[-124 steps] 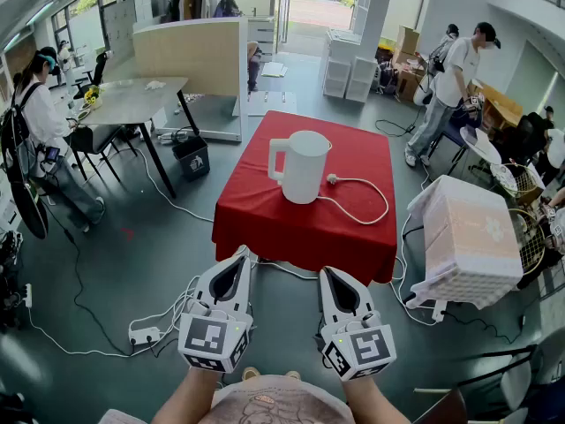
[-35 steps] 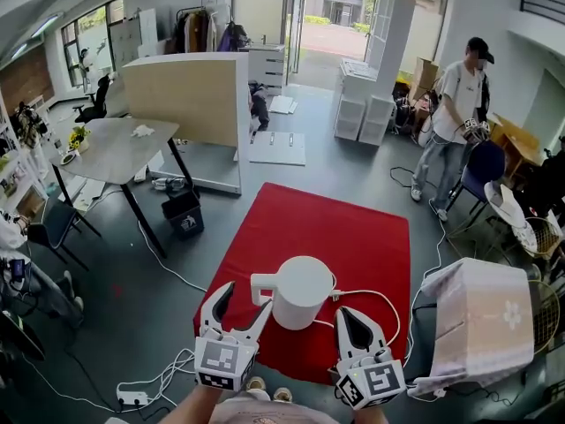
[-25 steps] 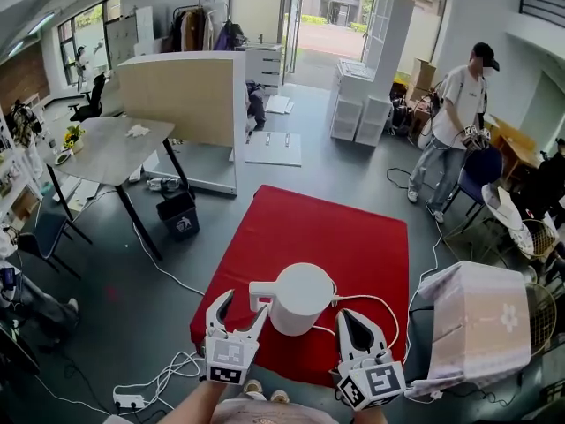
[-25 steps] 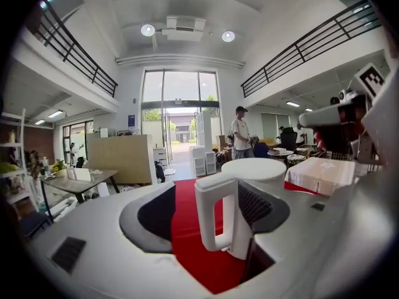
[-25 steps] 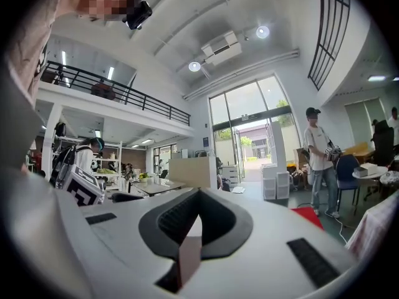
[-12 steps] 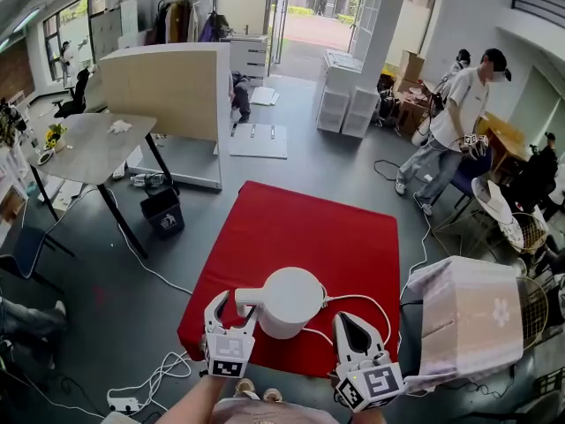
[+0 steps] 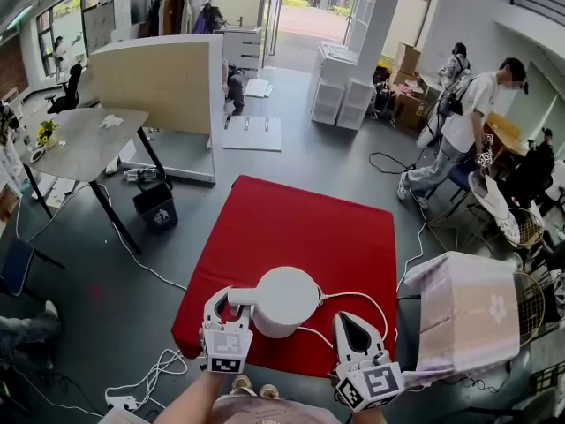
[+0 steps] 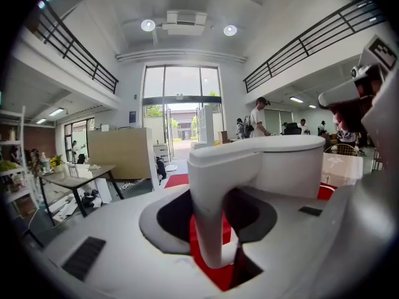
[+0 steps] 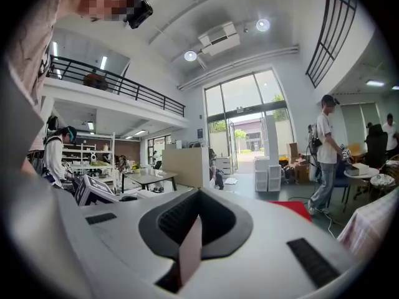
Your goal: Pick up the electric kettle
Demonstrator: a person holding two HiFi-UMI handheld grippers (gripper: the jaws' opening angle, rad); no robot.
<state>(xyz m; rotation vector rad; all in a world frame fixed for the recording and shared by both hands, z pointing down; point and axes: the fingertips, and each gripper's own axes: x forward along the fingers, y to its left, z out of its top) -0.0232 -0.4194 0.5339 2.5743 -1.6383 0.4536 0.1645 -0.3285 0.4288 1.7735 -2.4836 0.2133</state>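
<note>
The white electric kettle (image 7: 284, 299) stands near the front edge of the red-covered table (image 7: 291, 219), its handle (image 7: 238, 296) pointing left. My left gripper (image 7: 229, 311) reaches in from below, its jaws closing on that handle. In the left gripper view the handle (image 8: 212, 210) stands upright between the black pads, which lie against its sides, with the kettle's body (image 8: 299, 167) behind; the left gripper (image 8: 215, 232) grips low on it. My right gripper (image 7: 348, 321) hovers to the kettle's right at the table's front edge, shut and empty. The right gripper view shows the right gripper (image 9: 190, 242) with nothing between its jaws.
The kettle's white cord (image 7: 362, 303) loops over the cloth to its right. A cloth-covered box (image 7: 463, 316) stands close on the right. Cables and a power strip (image 7: 119, 402) lie on the floor at the left. A grey table (image 7: 79, 140) and people stand farther off.
My left gripper moved in beside the kettle, sank a little, and its spread fingers closed round the handle. The right gripper edged forward, still shut. The kettle has not moved.
</note>
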